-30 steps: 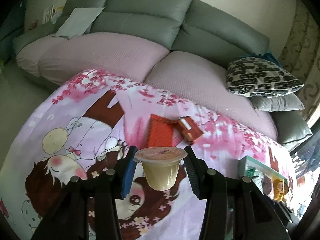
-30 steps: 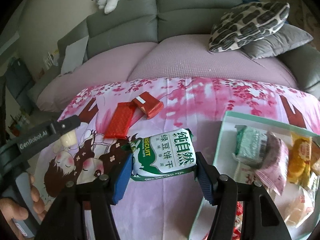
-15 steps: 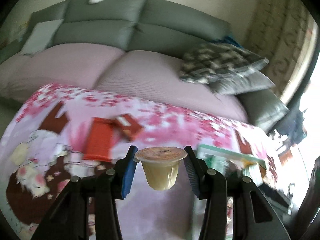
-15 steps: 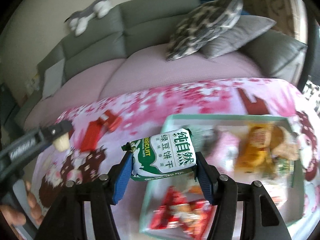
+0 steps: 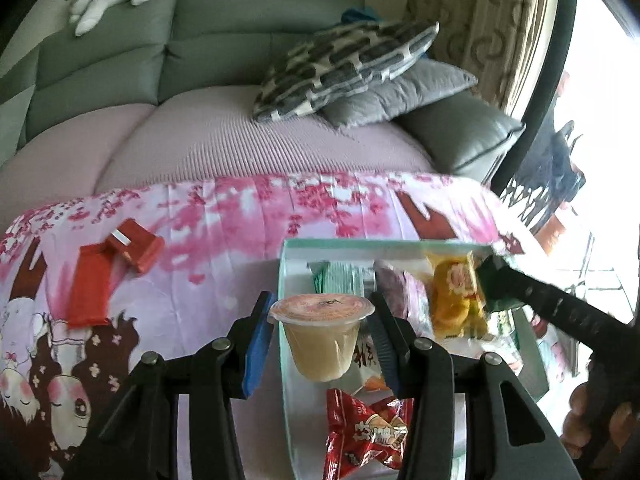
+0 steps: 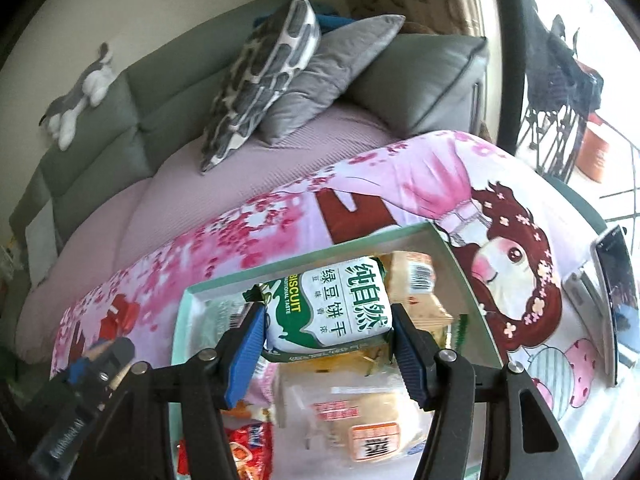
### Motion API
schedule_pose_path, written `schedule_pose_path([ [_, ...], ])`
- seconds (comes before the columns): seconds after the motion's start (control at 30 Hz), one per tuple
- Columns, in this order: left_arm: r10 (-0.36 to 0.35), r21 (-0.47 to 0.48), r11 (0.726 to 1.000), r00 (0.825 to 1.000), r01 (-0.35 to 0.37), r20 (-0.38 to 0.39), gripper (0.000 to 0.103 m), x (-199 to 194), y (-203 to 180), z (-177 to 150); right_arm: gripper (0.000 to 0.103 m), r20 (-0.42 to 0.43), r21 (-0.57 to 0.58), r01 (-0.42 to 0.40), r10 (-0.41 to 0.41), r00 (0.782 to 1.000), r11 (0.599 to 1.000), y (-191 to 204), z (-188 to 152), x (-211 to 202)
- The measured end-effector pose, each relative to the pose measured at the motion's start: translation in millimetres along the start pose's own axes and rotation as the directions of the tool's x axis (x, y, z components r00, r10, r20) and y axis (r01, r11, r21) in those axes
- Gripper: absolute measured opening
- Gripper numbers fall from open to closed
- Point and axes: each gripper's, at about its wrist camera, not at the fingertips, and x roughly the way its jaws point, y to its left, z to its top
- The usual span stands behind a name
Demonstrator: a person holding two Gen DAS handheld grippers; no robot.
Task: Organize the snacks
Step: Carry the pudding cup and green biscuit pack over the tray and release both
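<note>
Left claw (image 5: 322, 330) – grips pudding cup (image 5: 322, 336) | right claw (image 6: 326, 344) – biscuit pack (image 6: 332, 312)

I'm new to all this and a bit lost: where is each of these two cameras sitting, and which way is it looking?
Left wrist: rides the left gripper, looking down past its jelly cup at the tray; the other gripper and fingers show at right.
Right wrist: rides the right gripper, looking down past its biscuit pack; the other gripper shows lower left.
Shared: tray, sofa, patterned pillow.

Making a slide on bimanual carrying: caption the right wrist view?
Right gripper holds a biscuit packet above the snack-filled green tray.
</note>
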Motion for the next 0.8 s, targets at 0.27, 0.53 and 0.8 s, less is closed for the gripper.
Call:
schedule_pose_path([
  [0.27,0.024,0.013,1.0,0.999,-0.023,-0.049,0.049,20.6,-3.0,-11.2,0.064,-0.057,-0.009,-0.027,0.026,0.998,1.0,4.9,-8.0,20.1],
  [0.53,0.035,0.024,0.999,0.997,-0.033,-0.072,0.049,28.7,-3.6,-13.5,0.065,-0.097,-0.001,-0.016,0.015,0.995,1.0,3.7,-13.5,29.8],
  [0.8,0.031,0.034,0.999,0.996,-0.028,-0.083,0.061,28.7,-6.4,-12.9,0.065,-0.127,-0.004,0.001,-0.001,0.992,1.0,1.3,-14.8,34.8],
])
